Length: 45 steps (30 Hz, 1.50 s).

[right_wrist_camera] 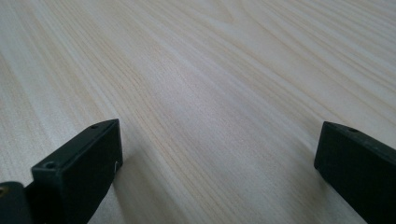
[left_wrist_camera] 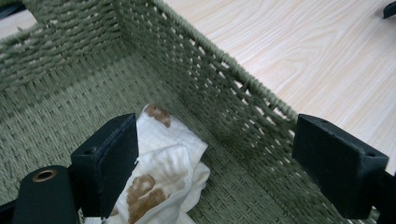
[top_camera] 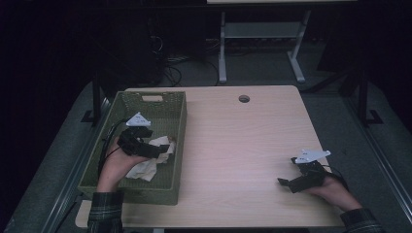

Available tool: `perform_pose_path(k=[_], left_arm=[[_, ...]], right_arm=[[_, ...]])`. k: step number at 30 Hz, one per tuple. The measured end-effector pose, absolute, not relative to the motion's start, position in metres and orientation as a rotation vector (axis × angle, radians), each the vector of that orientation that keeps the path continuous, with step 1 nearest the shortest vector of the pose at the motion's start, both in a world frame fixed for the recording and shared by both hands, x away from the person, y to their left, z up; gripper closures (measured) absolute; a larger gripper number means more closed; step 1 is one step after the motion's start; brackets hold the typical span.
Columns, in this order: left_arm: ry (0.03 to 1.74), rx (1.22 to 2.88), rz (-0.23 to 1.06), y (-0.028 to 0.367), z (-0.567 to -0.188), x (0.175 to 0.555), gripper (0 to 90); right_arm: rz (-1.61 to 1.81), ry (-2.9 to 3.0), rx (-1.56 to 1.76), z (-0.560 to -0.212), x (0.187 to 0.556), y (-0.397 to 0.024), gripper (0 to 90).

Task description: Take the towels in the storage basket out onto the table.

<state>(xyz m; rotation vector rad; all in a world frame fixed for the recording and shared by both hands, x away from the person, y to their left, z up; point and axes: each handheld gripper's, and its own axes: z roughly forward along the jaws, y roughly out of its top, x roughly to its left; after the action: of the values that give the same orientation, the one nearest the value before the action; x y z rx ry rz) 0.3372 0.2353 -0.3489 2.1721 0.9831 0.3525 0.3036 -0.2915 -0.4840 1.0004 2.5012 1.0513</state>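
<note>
Two grippers were in use. Left gripper hung inside the woven basket, jaws spread wide and gripping nothing. In the left gripper view the stained white paper towel lay crumpled on the basket floor, just beside the left-hand jaw at about 7 o'clock from the gap's centre, partly hidden behind that jaw; whether it touched the jaw could not be told. The right-hand jaw stood against the basket's side wall at 4 o'clock. Brown stains marked the towel in at least two spots. In the high view the towel sat under the gripper, extending toward 6 o'clock.

Right gripper rested low over the bare wooden table, well apart from the basket at 3 o'clock, jaws likewise released, nothing between them.

No legible writing or labels seen.
</note>
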Motion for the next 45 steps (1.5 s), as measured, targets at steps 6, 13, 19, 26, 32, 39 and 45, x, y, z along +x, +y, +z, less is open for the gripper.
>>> perform_pose_path(k=[6,13,19,26,32,39,45], left_arm=[[1.011,2.193,0.344,0.240,-0.359,0.341,14.0],[1.059,2.197,0.347,0.246,-0.368,0.345,14.0],[1.103,2.199,0.328,0.255,-0.381,0.351,14.0],[1.160,2.231,0.360,0.259,-0.392,0.359,14.1],[1.190,2.259,0.360,0.259,-0.403,0.365,14.0],[1.231,2.264,0.302,0.259,-0.413,0.369,13.5],[1.264,2.333,0.266,0.254,-0.424,0.372,13.5]], right_arm=[[1.051,2.501,1.000,-0.484,0.304,-0.292,0.4],[1.051,2.501,1.001,-0.484,0.304,-0.292,0.4],[1.051,2.501,1.001,-0.484,0.304,-0.292,0.4],[1.049,2.504,1.000,-0.484,0.304,-0.292,0.4],[1.050,2.503,1.000,-0.484,0.304,-0.292,0.4],[1.050,2.503,1.000,-0.484,0.304,-0.292,0.4],[1.051,2.501,1.000,-0.484,0.304,-0.292,0.4]])
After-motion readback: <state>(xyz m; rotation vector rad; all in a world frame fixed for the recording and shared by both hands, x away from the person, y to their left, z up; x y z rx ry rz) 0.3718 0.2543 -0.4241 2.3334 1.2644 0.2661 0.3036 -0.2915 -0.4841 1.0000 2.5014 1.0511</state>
